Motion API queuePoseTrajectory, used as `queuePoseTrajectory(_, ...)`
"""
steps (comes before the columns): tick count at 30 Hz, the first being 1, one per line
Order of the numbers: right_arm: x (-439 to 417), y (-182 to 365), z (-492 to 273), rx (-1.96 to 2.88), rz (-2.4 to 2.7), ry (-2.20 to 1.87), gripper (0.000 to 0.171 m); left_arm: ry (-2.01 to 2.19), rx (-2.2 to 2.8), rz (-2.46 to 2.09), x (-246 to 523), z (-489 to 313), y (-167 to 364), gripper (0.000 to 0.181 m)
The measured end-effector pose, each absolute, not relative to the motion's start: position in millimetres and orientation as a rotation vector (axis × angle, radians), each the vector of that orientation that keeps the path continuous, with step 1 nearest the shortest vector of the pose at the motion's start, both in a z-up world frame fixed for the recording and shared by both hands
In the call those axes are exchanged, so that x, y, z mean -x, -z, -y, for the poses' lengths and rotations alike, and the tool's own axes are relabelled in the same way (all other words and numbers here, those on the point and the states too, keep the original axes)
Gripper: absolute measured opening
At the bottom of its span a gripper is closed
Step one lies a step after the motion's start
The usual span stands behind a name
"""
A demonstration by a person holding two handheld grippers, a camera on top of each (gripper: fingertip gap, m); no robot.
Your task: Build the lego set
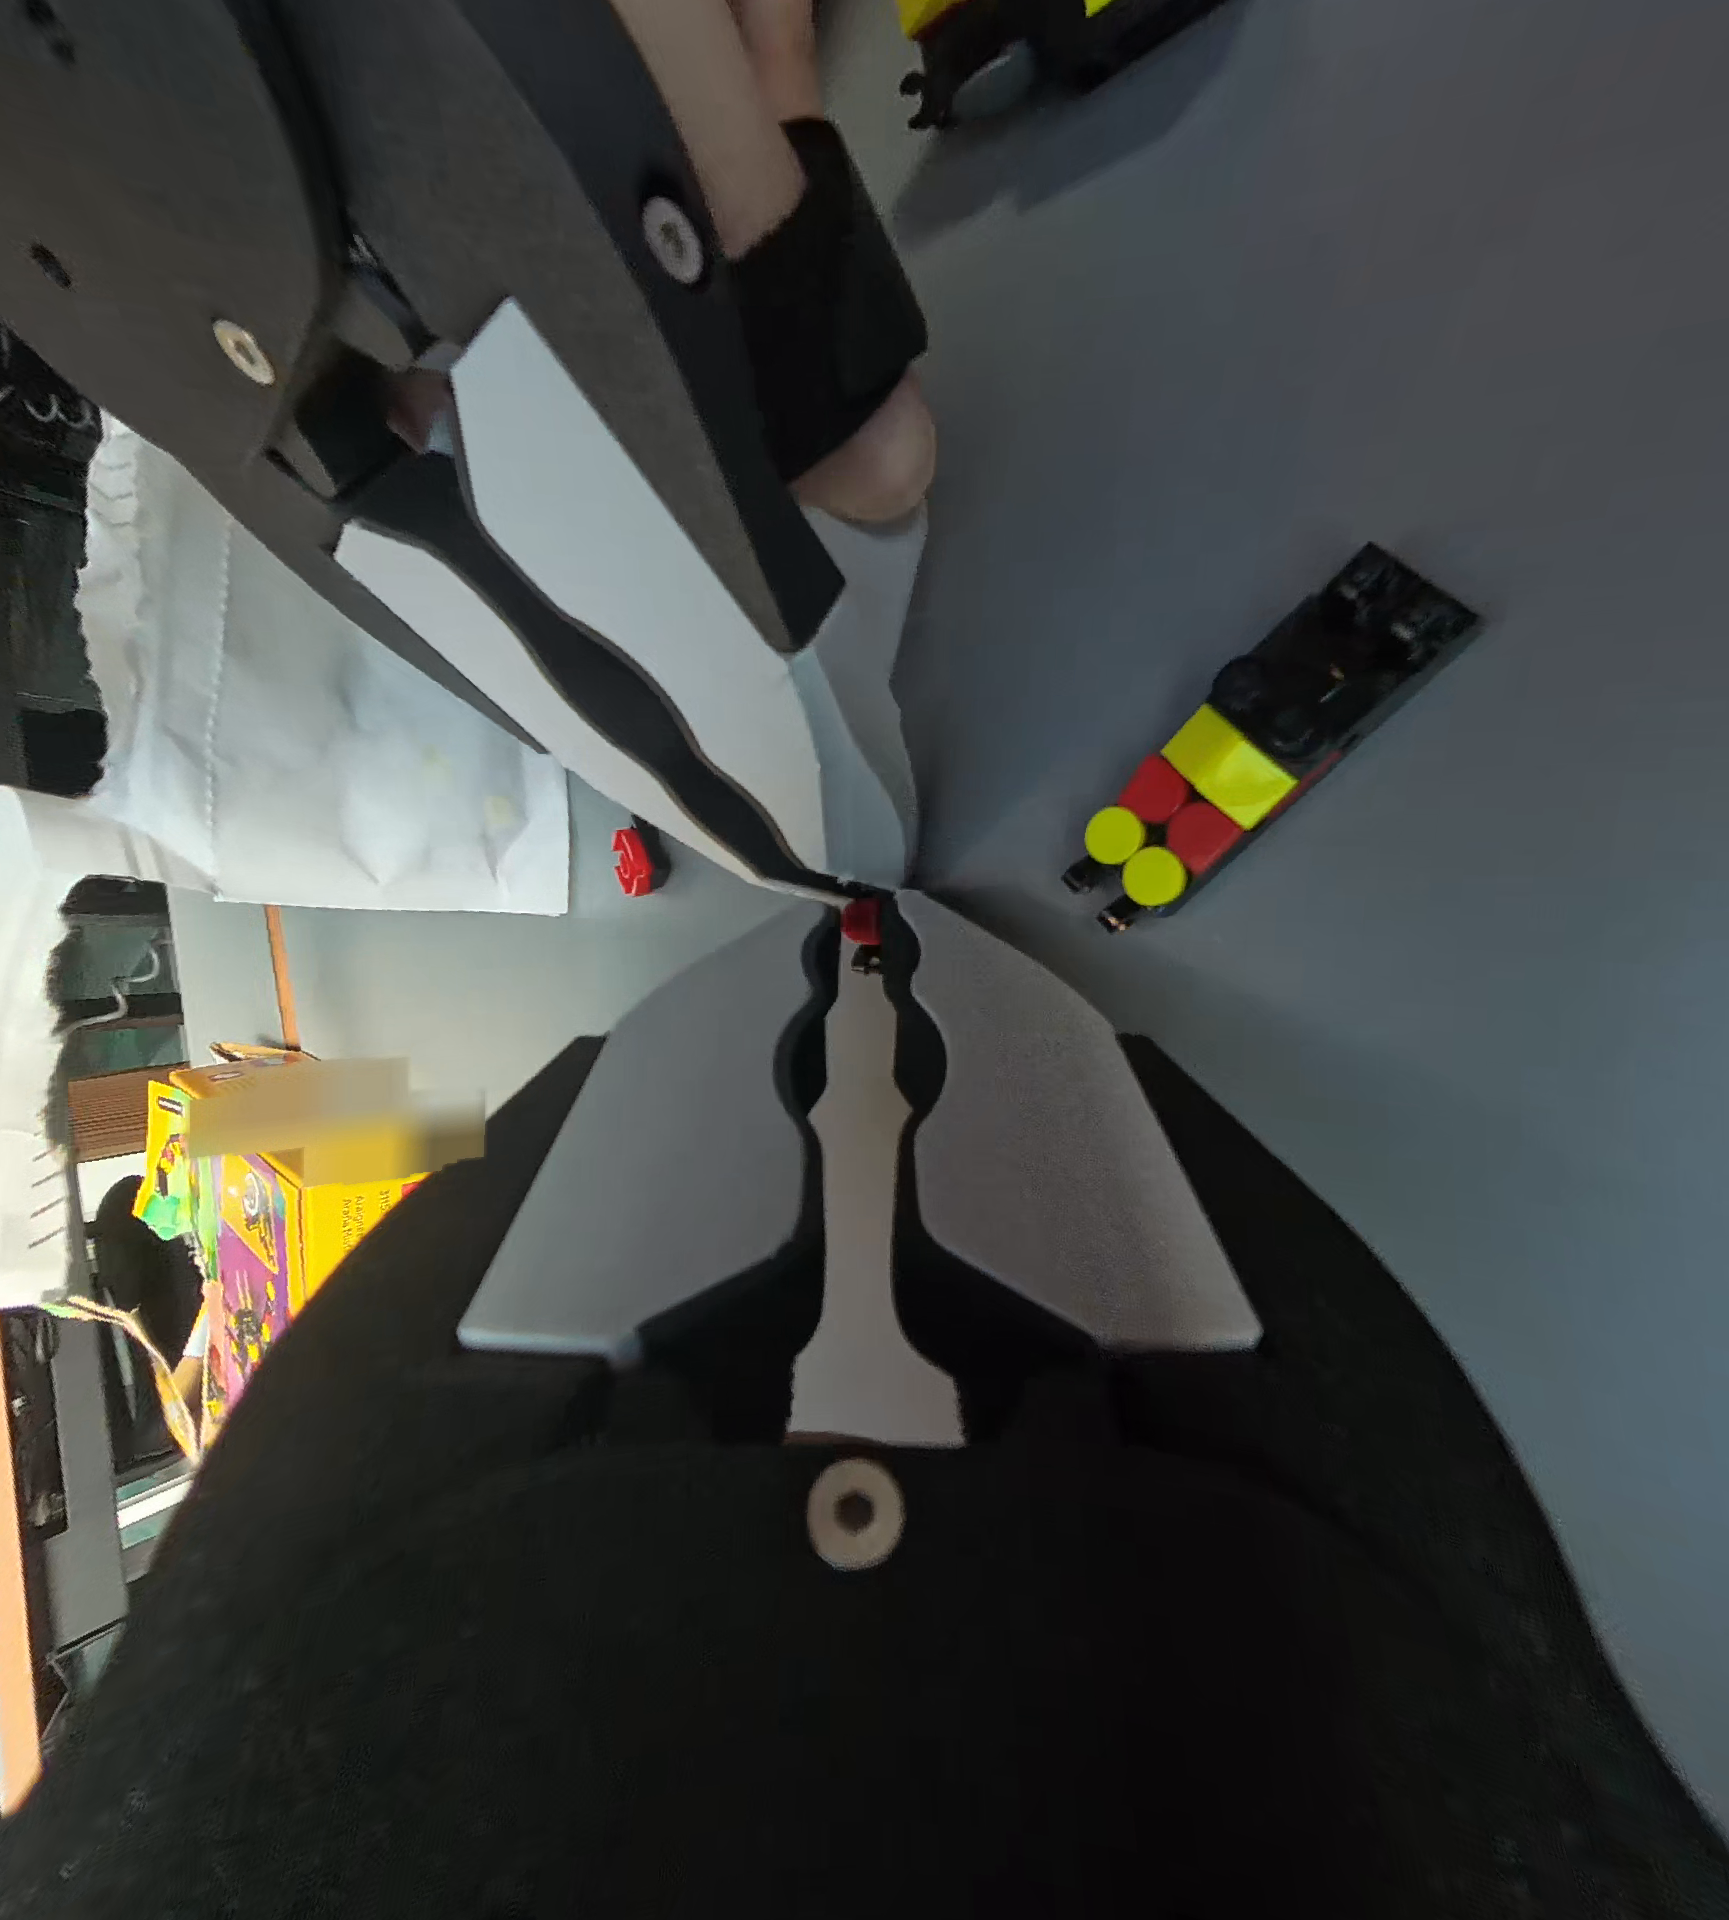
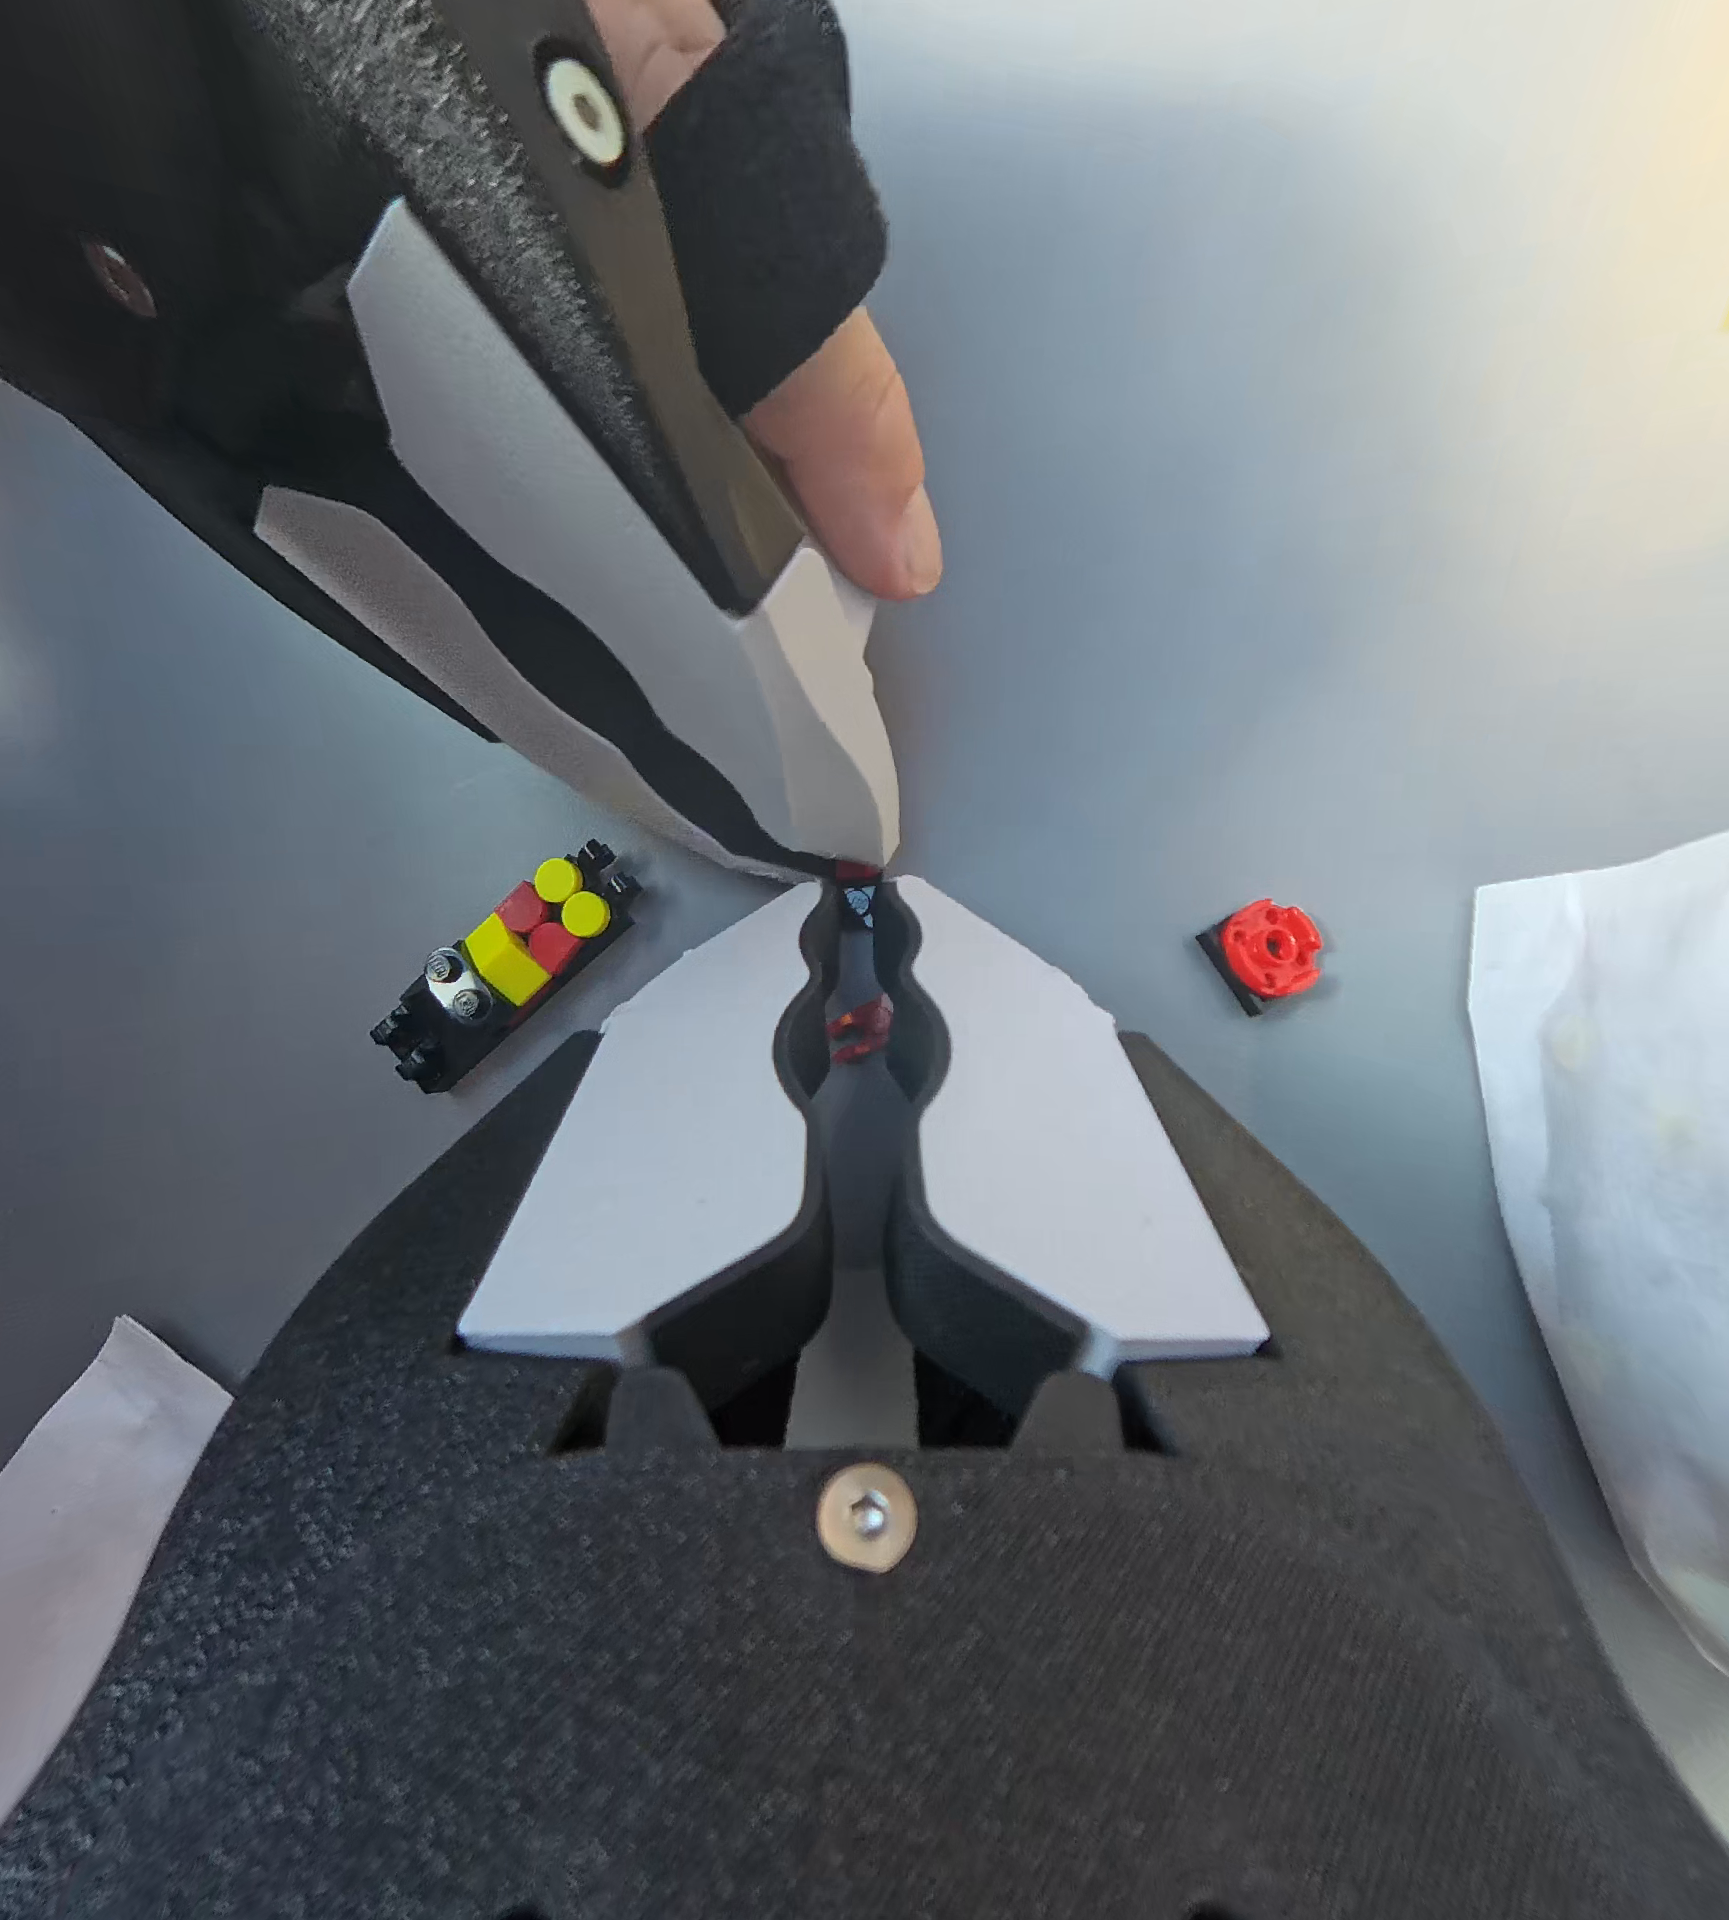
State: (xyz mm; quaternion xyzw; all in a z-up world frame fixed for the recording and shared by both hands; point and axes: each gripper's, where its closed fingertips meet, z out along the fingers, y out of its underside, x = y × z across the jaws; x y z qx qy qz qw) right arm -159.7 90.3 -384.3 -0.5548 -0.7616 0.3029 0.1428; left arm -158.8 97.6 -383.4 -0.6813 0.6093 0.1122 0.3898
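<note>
Red studded piece pinched tip-to-tip by left gripper and right gripper, both clenched, matte grey table

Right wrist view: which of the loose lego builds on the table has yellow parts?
The long black plate assembly left of the right gripper; it carries yellow and red pieces. The round red piece on a black plate has none.
</note>
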Motion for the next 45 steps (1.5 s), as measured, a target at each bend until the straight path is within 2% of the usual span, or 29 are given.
queuePoseTrajectory(11, 161.1, 384.9, -85.6, 1.593, 2.206, -0.887, 0.007, -0.623, 1.643, -1.308, 174.0, -114.5, 371.7, 0.000)
queuePoseTrajectory(20, 163.8, 383.4, -83.0, 1.561, 2.204, -0.868, 0.007, -0.547, 1.667, -1.179, 187.2, -95.0, 361.9, 0.000)
queuePoseTrajectory(26, 163.4, 376.0, -83.3, 1.529, 2.185, -0.831, 0.009, -0.591, 1.726, -0.931, 215.3, -92.7, 343.4, 0.007)
queuePoseTrajectory(28, 164.2, 369.2, -92.9, 1.532, 2.128, -0.810, 0.020, -0.515, 1.761, -0.824, 225.8, -85.9, 334.9, 0.009)
queuePoseTrajectory(38, 156.2, 313.9, -128.5, 1.481, 1.849, -0.847, 0.029, -0.491, 1.709, -0.712, 247.6, -57.0, 318.6, 0.010)
queuePoseTrajectory(41, 148.8, 299.4, -134.0, 1.471, 1.762, -0.863, 0.031, -0.434, 1.698, -0.749, 243.0, -58.4, 325.4, 0.010)
queuePoseTrajectory(45, 136.6, 278.2, -122.3, 1.378, 1.642, -0.814, 0.030, -0.563, 1.741, -0.773, 256.0, -63.3, 340.2, 0.011)
